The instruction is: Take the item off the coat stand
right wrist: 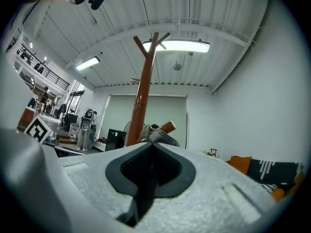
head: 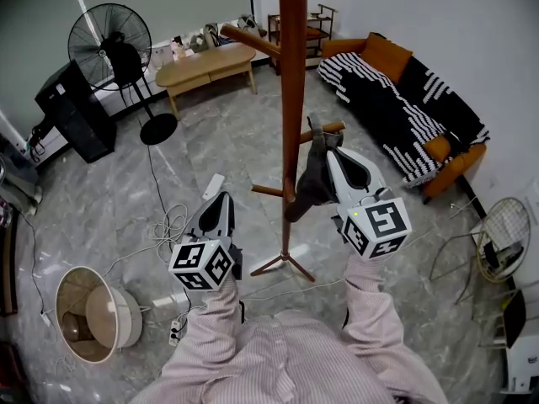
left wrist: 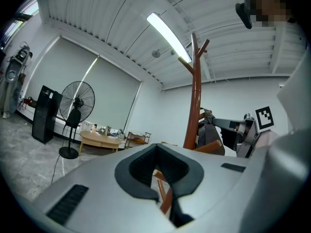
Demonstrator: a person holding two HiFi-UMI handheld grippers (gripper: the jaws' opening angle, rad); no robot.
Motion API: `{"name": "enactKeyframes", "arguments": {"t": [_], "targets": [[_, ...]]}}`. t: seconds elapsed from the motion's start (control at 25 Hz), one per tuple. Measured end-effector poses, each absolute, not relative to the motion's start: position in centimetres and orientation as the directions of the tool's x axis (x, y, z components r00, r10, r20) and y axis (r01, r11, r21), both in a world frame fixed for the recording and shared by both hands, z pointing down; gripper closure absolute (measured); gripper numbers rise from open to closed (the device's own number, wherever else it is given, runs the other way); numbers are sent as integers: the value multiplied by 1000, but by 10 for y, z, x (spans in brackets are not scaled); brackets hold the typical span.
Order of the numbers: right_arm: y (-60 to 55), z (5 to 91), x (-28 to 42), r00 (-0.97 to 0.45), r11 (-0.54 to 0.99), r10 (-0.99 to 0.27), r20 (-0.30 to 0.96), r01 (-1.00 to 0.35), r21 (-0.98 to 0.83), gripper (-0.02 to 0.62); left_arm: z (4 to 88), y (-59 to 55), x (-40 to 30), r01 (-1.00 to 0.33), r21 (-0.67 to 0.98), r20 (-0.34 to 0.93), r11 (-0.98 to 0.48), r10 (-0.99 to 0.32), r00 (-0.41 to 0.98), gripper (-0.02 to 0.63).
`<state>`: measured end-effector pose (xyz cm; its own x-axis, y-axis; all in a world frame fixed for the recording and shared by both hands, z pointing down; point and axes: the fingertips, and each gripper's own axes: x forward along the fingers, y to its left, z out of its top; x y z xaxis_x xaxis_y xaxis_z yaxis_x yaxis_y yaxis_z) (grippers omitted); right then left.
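The brown wooden coat stand (head: 292, 74) rises in the middle of the head view. A dark grey cloth item (head: 310, 188) hangs from a short peg (head: 333, 128) on its right side. My right gripper (head: 325, 146) is shut on the top of this item, close to the peg. In the right gripper view the item (right wrist: 160, 136) bunches just beyond the jaws, and a dark strip of it runs between them. My left gripper (head: 221, 200) is shut and holds nothing, low and left of the pole. The left gripper view shows the stand (left wrist: 195, 106), the item (left wrist: 210, 132) and the right gripper (left wrist: 233, 126).
The stand's legs (head: 285, 263) spread on the grey tile floor between my arms. A standing fan (head: 109, 49), a black speaker (head: 76, 112) and a wooden coffee table (head: 206, 64) stand at the back left. A sofa (head: 404, 108) lies right. Cables (head: 173, 225) and a round heater (head: 88, 314) lie left.
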<state>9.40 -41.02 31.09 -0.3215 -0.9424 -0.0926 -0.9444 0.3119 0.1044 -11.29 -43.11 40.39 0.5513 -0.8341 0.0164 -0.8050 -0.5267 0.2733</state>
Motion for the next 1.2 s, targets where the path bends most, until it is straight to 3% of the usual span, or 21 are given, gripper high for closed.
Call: {"name": "enactKeyframes", "arguments": {"t": [1.2], "targets": [[-385,300,139,-182,178,-974,-135,-983,43,583,402,-416,-92,-757,264,16,-598,-781,624,604]]}}
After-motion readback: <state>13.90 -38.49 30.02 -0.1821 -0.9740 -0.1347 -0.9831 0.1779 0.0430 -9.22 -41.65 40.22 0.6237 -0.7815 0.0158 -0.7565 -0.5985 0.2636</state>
